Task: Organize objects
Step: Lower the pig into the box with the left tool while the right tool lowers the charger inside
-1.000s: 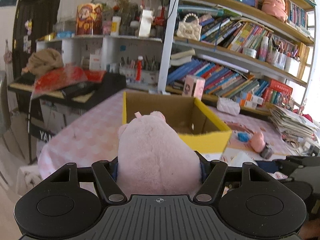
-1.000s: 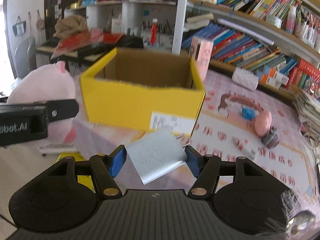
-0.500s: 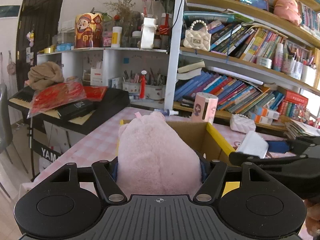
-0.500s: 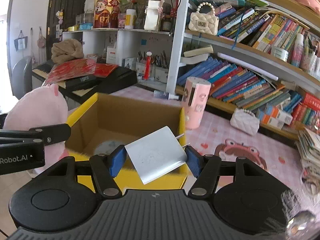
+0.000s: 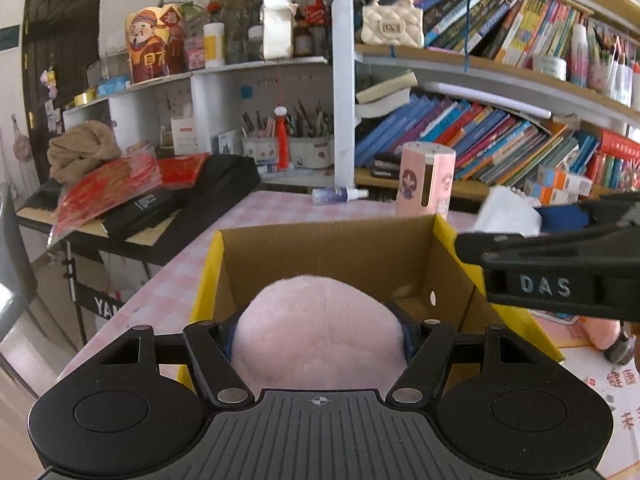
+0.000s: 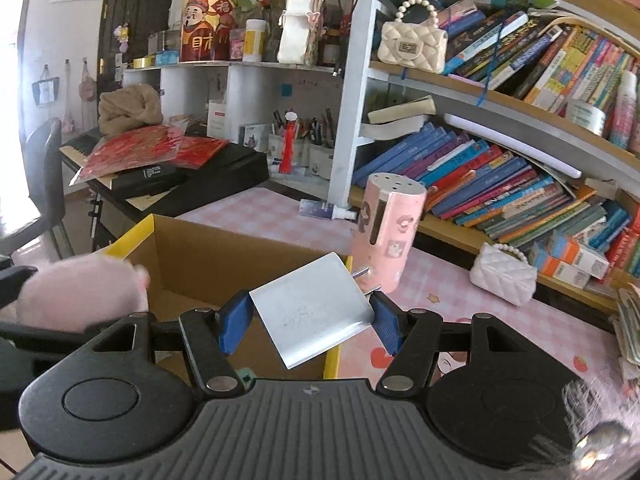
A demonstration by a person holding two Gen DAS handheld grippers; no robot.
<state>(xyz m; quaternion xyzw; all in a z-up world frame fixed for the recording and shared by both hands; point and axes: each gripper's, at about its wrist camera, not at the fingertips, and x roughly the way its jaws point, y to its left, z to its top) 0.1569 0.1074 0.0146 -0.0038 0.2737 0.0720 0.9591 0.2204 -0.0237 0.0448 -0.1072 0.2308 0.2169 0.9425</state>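
Observation:
My left gripper (image 5: 318, 330) is shut on a pink plush pig (image 5: 318, 340) and holds it over the near side of an open yellow cardboard box (image 5: 448, 252). My right gripper (image 6: 308, 316) is shut on a white power adapter (image 6: 310, 314) with metal prongs, held above the box's right wall (image 6: 332, 354). The pig also shows at the left of the right wrist view (image 6: 80, 292). The right gripper's body (image 5: 552, 272) crosses the right of the left wrist view, with the adapter (image 5: 506, 216) at its tip.
A pink cylindrical holder (image 6: 386, 232) stands behind the box on the pink checked table (image 6: 256, 204). A white quilted purse (image 6: 504, 274) and a spray bottle (image 6: 324, 210) lie near the bookshelf (image 6: 480, 168). A keyboard (image 6: 224, 176) with red packets stands at left.
Both grippers have moved forward and tilted down over the box. The pig now hangs lower inside the box opening, and the adapter is above the box's right wall.

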